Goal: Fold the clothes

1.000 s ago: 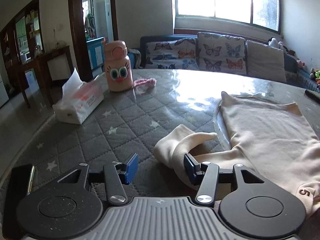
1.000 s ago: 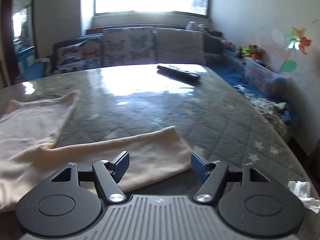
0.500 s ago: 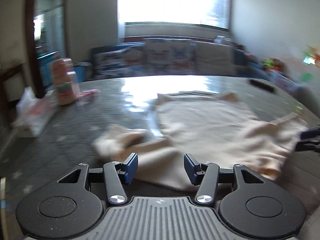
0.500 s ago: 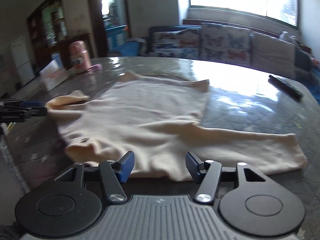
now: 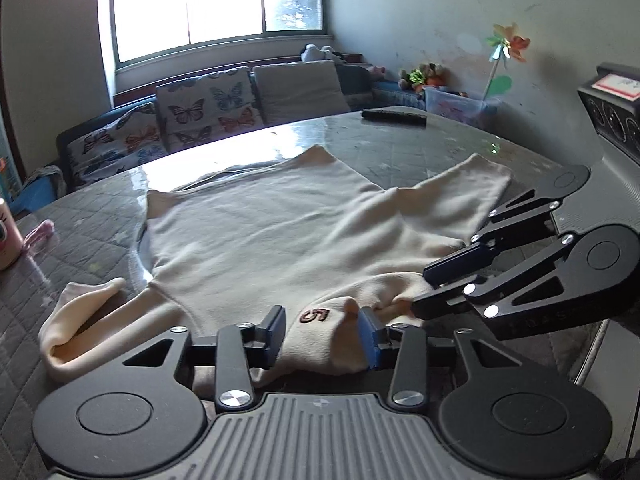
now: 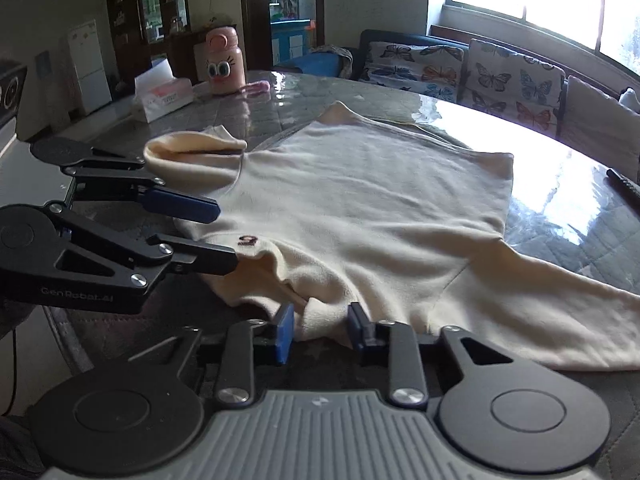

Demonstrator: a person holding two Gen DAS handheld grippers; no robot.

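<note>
A cream long-sleeved top lies spread on the grey quilted table, its hem toward me. My left gripper is open with the hem corner bearing a small "5" patch bunched between its fingers. My right gripper is open with a fold of the hem between its fingers. Each gripper shows in the other's view: the right to the right, the left to the left. One sleeve is curled at the left, the other sleeve stretches right.
A black remote lies at the far side of the table. A pink cartoon bottle, a tissue box and a pink cloth stand at the far left. A sofa with butterfly cushions is behind the table.
Both grippers swung from the sleeves to the hem at the table's near edge and now each straddles hem fabric. Their jaws have narrowed somewhat.
</note>
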